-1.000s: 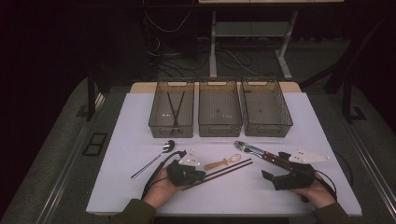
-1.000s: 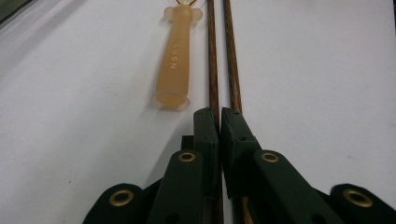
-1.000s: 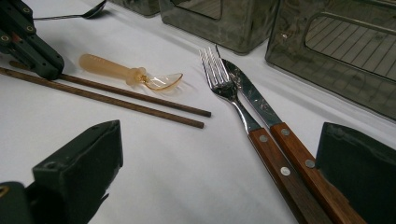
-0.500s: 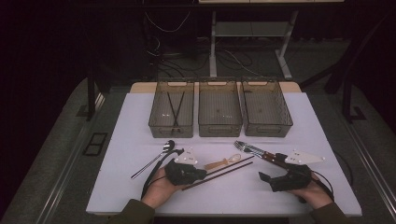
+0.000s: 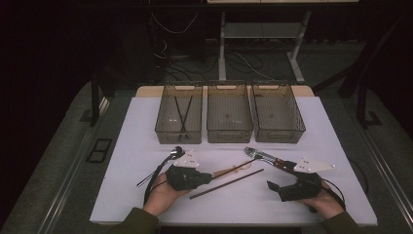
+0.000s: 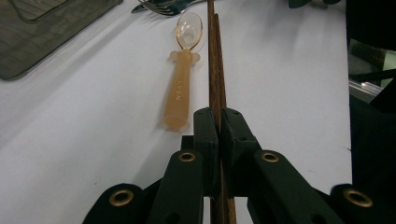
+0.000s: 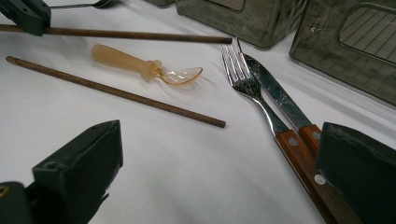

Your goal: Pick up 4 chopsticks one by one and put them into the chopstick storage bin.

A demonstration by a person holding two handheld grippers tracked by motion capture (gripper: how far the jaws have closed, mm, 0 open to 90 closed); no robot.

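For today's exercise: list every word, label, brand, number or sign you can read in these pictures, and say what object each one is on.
"CUSN": raised letters running along the handle of the translucent orange spoon in the left gripper view; the letters are small, so this reading is uncertain.
Nothing else is readable: the fork, knife, chopsticks and the three bins show no legible marking.

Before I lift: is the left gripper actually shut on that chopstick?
Shut on it. The left gripper has both jaws pressed flat against the brown chopstick, with no gap showing between them.
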